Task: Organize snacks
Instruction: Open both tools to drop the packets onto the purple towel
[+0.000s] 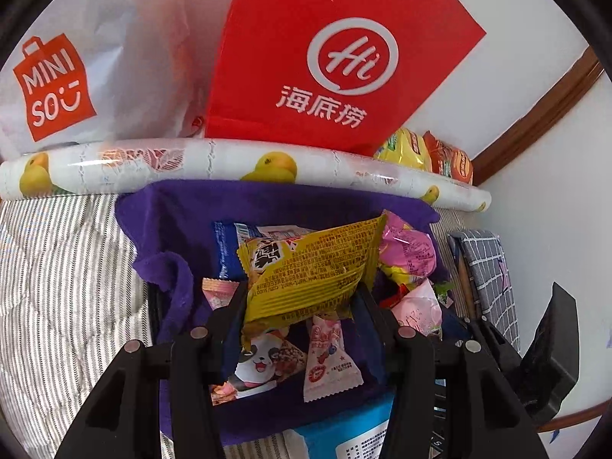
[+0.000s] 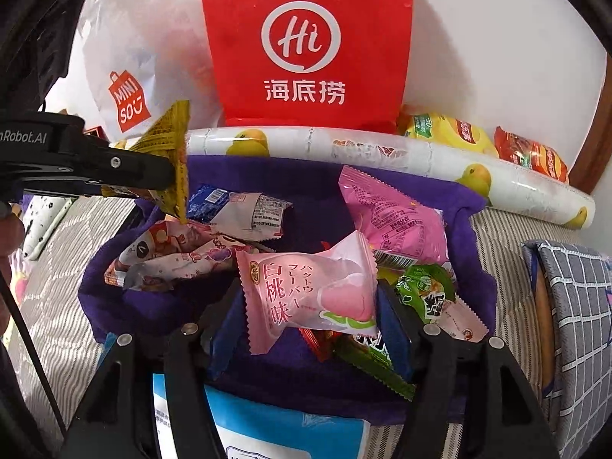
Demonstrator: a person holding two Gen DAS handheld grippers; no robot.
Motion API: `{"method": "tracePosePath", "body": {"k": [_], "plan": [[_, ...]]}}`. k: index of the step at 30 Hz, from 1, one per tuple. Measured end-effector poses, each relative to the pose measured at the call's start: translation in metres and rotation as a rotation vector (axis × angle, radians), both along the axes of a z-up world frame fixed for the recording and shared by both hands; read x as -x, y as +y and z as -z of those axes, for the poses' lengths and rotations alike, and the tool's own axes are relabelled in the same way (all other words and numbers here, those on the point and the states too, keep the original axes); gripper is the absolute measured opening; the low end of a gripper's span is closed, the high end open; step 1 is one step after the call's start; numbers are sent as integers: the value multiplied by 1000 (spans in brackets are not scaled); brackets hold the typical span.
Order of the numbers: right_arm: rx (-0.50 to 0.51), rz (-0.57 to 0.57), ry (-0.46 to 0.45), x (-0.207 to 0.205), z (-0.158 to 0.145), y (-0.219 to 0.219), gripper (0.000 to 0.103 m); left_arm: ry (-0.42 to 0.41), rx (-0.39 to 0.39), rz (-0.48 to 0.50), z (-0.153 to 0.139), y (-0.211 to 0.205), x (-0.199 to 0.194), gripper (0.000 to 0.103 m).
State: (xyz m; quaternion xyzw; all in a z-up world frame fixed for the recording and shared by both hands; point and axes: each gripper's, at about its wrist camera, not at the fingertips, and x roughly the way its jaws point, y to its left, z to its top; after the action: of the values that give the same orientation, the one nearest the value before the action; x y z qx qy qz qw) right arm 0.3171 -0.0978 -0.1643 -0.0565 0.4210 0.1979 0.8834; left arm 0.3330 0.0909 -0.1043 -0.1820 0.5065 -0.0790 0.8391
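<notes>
Nearest the left wrist camera, the left gripper pinches a yellow snack packet between its two black fingers; the packet's crimped lower edge is squeezed at both sides, and it hangs just above the purple cloth where the other snacks lie. In the right wrist view the same packet shows edge-on at the tip of the left gripper, over the left side of the cloth. The right gripper has a pale pink peach-flavoured packet lying between its fingers; its jaws stand apart, and whether the pads press the wrapper I cannot tell. Under the left gripper lie a panda-print packet and a small pink-and-white sachet. Beside the right gripper sits a green wrapped sweet, and further on a bright pink packet and a blue-and-white packet. The cloth rests on a grey striped bedcover. Behind it lies a rolled sheet printed with yellow fruit, and beyond that a red bag with a white "Hi" logo and a white Miniso bag lean against the white wall. To the right of the red bag sit yellow and red snack bags.
</notes>
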Motion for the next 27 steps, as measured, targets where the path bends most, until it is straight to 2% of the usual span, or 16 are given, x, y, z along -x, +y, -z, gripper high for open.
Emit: {"method": "tracePosePath", "body": {"k": [8, 15, 23, 27], "plan": [[32, -17, -20, 7, 4, 3, 68, 8, -17, 18, 3, -9, 0, 50], [5, -13, -4, 5, 3, 0, 72, 19, -26, 32, 7, -14, -1, 50], [-102, 2, 18, 0, -5, -12, 74, 18, -43, 45, 7, -19, -1, 50], [-140, 33, -25, 1, -15, -21, 75, 20, -46, 54, 8, -21, -1, 50]]}}
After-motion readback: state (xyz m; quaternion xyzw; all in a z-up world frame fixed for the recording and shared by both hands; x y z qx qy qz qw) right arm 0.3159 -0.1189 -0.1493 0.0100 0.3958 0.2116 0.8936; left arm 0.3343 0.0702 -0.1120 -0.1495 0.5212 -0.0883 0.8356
